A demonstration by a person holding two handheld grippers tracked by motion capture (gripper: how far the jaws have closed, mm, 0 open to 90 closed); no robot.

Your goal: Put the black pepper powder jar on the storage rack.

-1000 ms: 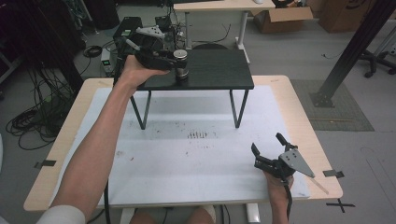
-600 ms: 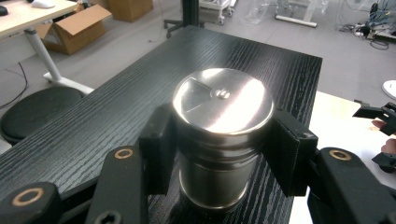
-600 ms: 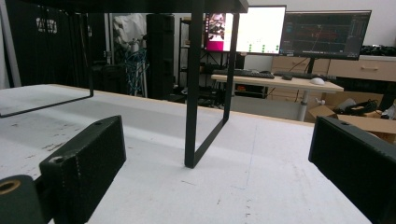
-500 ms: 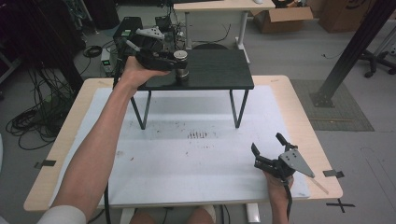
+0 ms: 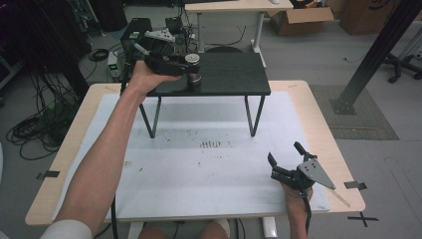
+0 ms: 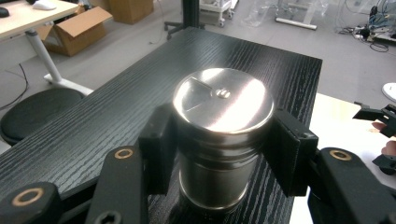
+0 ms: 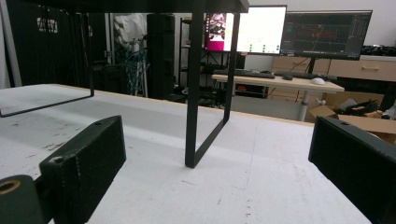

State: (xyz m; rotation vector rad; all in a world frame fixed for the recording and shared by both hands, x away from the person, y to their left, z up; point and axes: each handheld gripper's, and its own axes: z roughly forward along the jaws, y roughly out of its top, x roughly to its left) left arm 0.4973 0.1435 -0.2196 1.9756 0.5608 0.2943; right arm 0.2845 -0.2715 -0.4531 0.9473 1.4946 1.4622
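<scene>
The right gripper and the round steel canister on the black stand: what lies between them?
In the high view, only bare white mat and one thin stand leg separate right gripper from canister.

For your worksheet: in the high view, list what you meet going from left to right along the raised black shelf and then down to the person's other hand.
Left tool → metal canister → bare black shelf → right tool.
</scene>
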